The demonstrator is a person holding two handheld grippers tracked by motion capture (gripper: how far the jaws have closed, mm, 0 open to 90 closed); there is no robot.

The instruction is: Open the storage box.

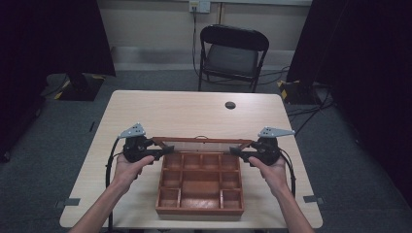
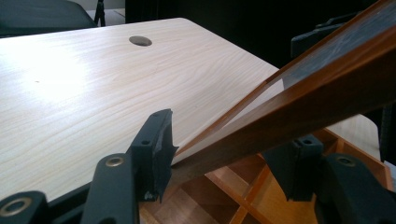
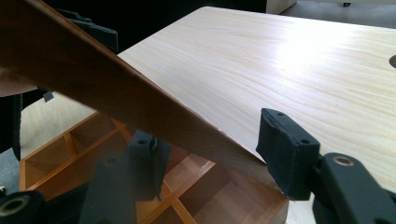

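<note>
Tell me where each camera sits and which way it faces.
High view: above the near table edge, looking forward and down; both forearms, left gripper, right gripper.
Left gripper view: rides the left gripper, facing the raised lid.
Right gripper view: rides the right gripper.
Both gripper views share the lid and divided box.

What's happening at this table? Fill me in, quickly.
A person is working the hinged lid of a wooden compartment box with a claw in each hand. The left claw and the right claw each straddle an end of the lid's frame, which stands raised over the open box. In both gripper views a gap shows at one pad, so neither looks clamped yet. The compartments in view look empty.
</note>
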